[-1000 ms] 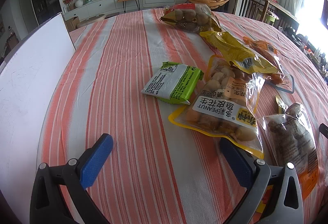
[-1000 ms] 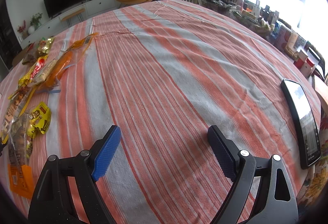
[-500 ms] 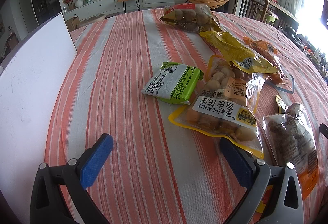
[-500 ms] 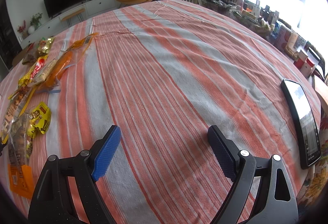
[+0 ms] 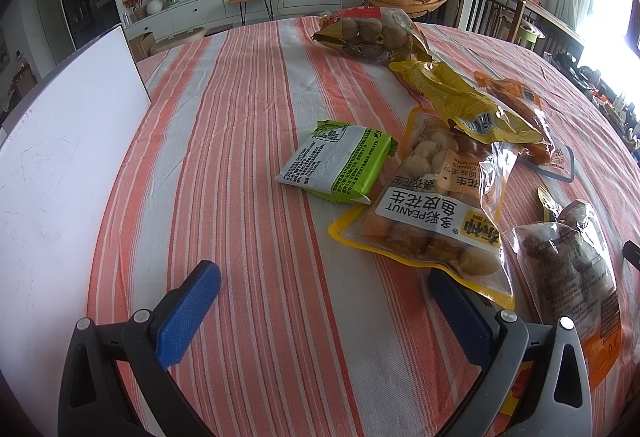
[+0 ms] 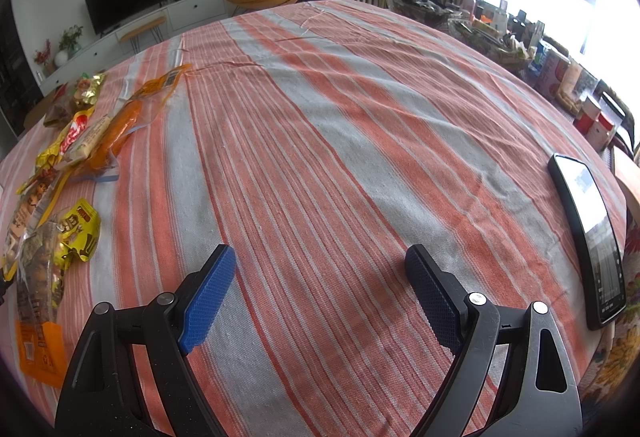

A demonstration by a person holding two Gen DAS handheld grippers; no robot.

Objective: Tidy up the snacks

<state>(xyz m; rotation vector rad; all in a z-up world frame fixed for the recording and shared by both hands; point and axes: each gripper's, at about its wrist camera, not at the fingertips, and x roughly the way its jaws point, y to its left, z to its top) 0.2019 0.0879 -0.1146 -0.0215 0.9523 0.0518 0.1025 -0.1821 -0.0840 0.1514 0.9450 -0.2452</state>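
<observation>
A: What do I have on the left wrist view?

B: At nine o'clock I see a white board (image 5: 60,157) lying along the edge of the striped tablecloth (image 5: 240,117). My left gripper (image 5: 324,291) has its blue fingers spread wide with nothing between them. At twelve o'clock from it lies the green packet (image 5: 334,163), flat on the cloth. At one o'clock the peanut bag (image 5: 436,205) touches that packet, and a yellow bag (image 5: 460,101) overlaps its far end. At three o'clock a clear bag of brown snacks (image 5: 568,269) lies just beside the right finger.

A: And the right wrist view?

B: At nine to ten o'clock the snack pile (image 6: 60,173) lies along the cloth's left edge. My right gripper (image 6: 320,273) is released too, fingers wide over bare cloth. At three o'clock a phone (image 6: 588,233) rests near the table's edge.
</observation>
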